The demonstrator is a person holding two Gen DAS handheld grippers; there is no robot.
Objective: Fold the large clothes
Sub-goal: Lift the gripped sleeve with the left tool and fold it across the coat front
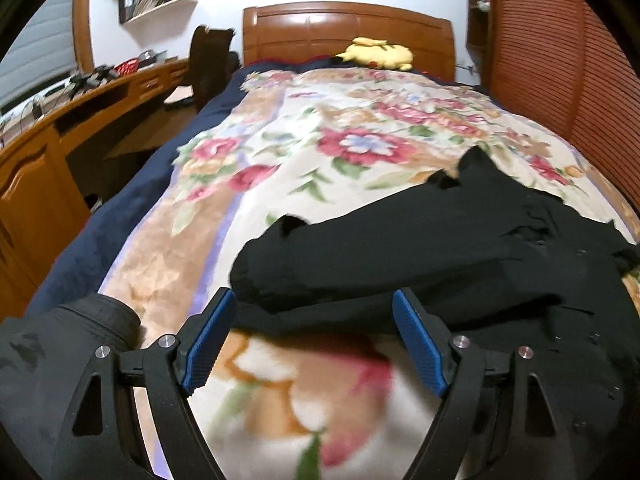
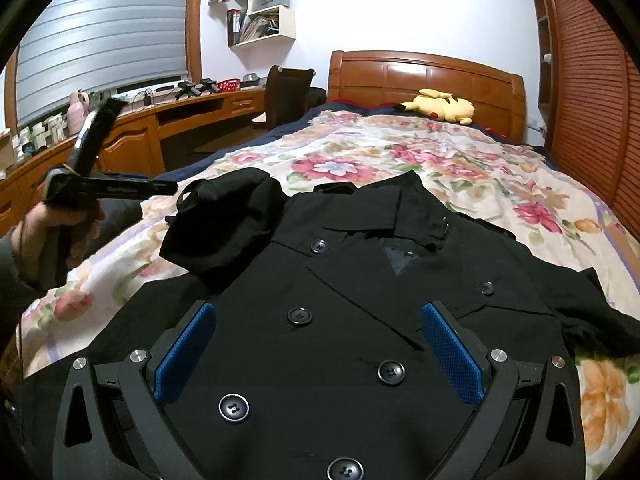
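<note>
Black coat (image 2: 340, 320) is laid front-up on the floral blanket (image 2: 460, 160), near end of the bed, buttons showing. Its left sleeve (image 2: 224, 224) is bunched in a heap at the left shoulder. Right gripper (image 2: 320, 356) is held over the coat front, jaws spread wide, nothing gripped. Left gripper (image 1: 316, 340) is held at the coat's left edge, jaws also spread, empty. A yellow plush toy (image 2: 440, 110) is seen at the far headboard (image 2: 424, 76).

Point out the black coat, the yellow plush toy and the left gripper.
black coat (image 2: 344, 344), right wrist view, buttoned front panel.
yellow plush toy (image 2: 442, 109), right wrist view, its body.
left gripper (image 1: 314, 340), left wrist view, between fingertips.
</note>
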